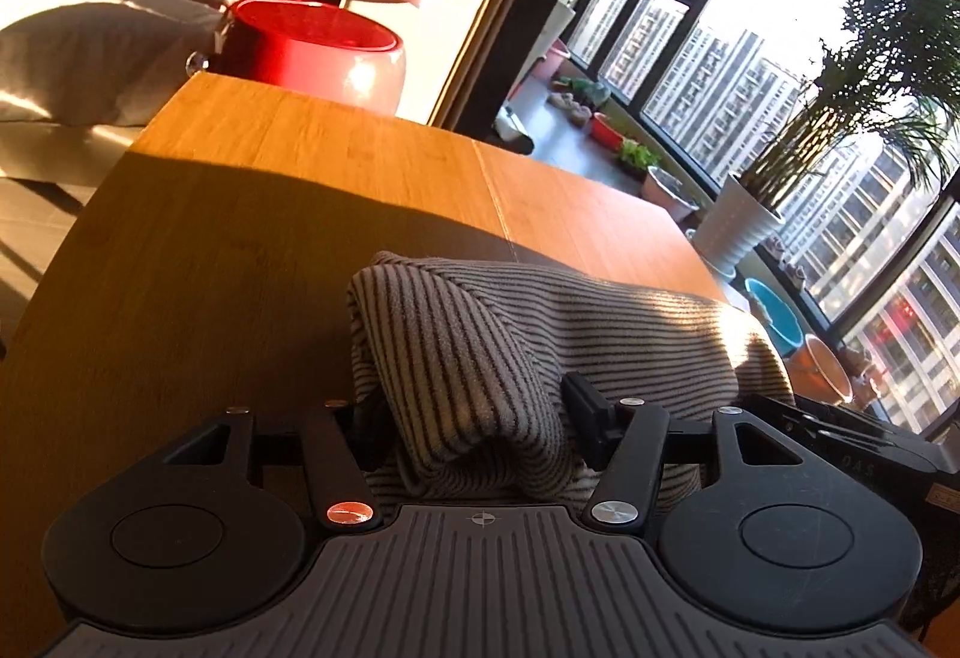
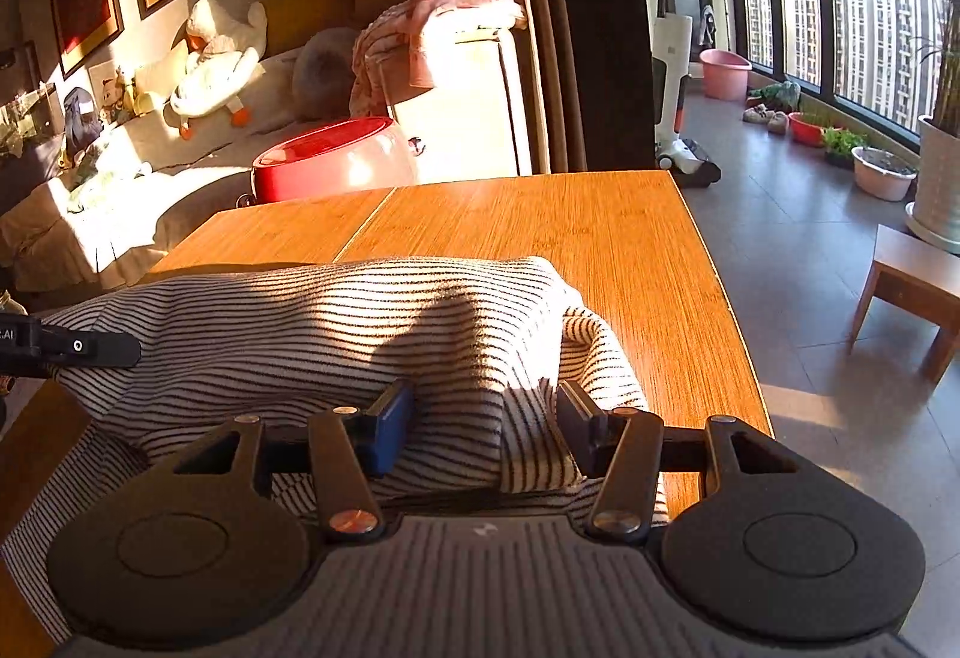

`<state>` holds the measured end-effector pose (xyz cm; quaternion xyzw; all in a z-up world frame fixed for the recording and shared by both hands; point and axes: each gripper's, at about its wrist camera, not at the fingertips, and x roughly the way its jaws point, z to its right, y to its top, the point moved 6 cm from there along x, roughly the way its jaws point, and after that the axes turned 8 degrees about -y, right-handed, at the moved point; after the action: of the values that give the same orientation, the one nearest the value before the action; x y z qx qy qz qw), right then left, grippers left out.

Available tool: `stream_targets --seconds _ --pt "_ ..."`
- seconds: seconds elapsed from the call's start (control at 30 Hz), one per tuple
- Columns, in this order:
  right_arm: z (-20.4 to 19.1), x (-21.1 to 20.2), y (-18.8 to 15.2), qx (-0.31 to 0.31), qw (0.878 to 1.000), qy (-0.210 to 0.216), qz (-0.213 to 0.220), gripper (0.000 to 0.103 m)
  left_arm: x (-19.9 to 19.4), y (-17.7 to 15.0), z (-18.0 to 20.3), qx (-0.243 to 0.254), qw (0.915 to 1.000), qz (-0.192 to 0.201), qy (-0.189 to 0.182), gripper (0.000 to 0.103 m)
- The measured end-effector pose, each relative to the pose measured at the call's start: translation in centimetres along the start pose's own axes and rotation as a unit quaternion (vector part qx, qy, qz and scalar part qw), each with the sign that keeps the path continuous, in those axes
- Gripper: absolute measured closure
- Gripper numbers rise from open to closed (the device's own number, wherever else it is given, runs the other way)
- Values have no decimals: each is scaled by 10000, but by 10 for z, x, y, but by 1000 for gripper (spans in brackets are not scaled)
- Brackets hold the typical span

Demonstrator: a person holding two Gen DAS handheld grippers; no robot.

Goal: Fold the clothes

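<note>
Currently, the striped garment (image 2: 336, 322) lies bunched on the tabletop (image 2: 540, 226) at 6 o'clock, folding unfinished. Left gripper (image 1: 474, 418) and right gripper (image 2: 486, 418) fingers each pinch a fold.

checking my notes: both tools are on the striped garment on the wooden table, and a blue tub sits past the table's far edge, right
Not quite: the tub is red, not blue, as the right wrist view shows. The rest holds: the left tool and right tool are both on the striped garment, which lies on the wooden table.
</note>
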<state>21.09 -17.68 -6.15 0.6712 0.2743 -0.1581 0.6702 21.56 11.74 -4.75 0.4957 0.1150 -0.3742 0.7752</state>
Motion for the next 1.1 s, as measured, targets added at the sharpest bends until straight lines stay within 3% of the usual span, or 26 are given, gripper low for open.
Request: stream_targets --seconds 0.17,0.3,0.43,0.53,0.7,0.87,1.03,1.1 --pt "1 -23 -7 -67 10000 1 45 51 -1 -3 2 -49 9999 -110 13 44" --pt "6 -44 -5 286 9992 296 18 51 -6 -7 -2 -172 9998 -127 -12 44" --pt "17 -58 -5 453 9985 312 2 48 -18 -3 1 -266 9996 -58 -110 44" --pt "28 -52 -5 719 9970 272 -114 47 -15 -2 4 -329 9993 -138 -106 36" --pt "22 -26 -8 978 9937 438 -317 46 -2 -3 9 -249 9994 -201 109 36" --pt "12 -3 -8 1017 9931 415 -415 32 5 -5 9 -127 9994 -237 239 34" --pt "5 12 -4 851 9952 333 -346 32 11 -6 4 -153 9994 -220 238 34" --pt "0 13 -3 685 9971 183 -282 40 12 -6 4 -99 9995 -179 242 39"
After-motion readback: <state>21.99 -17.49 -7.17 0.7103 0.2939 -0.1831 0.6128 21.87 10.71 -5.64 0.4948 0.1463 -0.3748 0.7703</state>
